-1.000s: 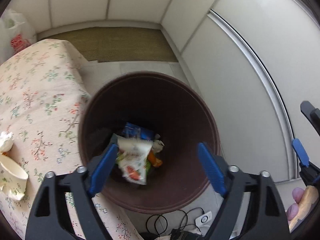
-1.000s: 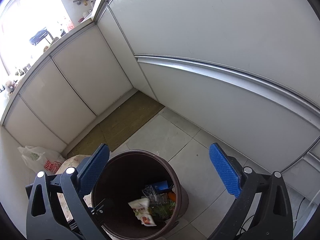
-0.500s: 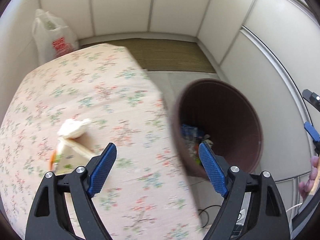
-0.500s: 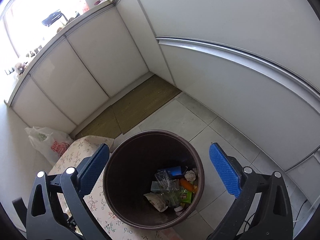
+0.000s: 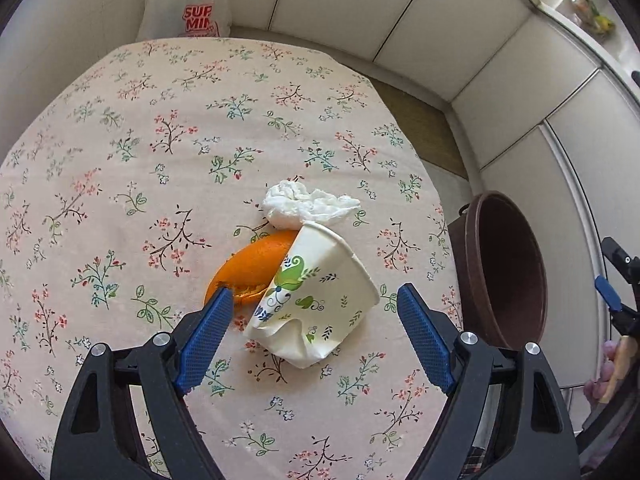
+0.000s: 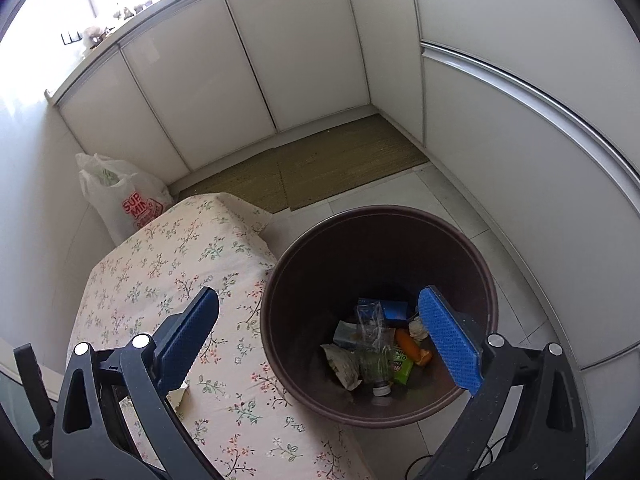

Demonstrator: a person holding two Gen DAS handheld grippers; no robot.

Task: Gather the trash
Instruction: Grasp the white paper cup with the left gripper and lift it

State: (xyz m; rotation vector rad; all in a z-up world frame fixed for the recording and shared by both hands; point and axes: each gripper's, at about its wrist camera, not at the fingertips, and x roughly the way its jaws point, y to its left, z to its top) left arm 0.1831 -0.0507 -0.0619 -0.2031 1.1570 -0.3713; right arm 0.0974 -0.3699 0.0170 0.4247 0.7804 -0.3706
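Observation:
On the flowered tablecloth [image 5: 160, 128] lie a crushed paper cup [image 5: 316, 296] on its side, an orange peel [image 5: 256, 264] partly under it, and a crumpled white tissue [image 5: 304, 204] just beyond. My left gripper [image 5: 316, 336] hangs open above the cup, its blue pads on either side without touching it. The brown trash bin [image 6: 376, 312] stands on the floor right of the table, holding wrappers, a plastic bottle and a peel. My right gripper [image 6: 324, 340] is open and empty above the bin's near rim. The right gripper's pad also shows at the left wrist view's right edge.
A white plastic bag [image 5: 186, 4] with red print leans against the wall behind the table. White cabinet panels [image 6: 248, 64] enclose the corner, with a brown mat [image 6: 332, 164] on the tiled floor. A person's fingers [image 5: 604, 372] show at the far right.
The left gripper swung from over the bin leftwards to above the table, now over the cup, peel and tissue. The right gripper shifted, bringing the bin and table edge under it. Both stayed open.

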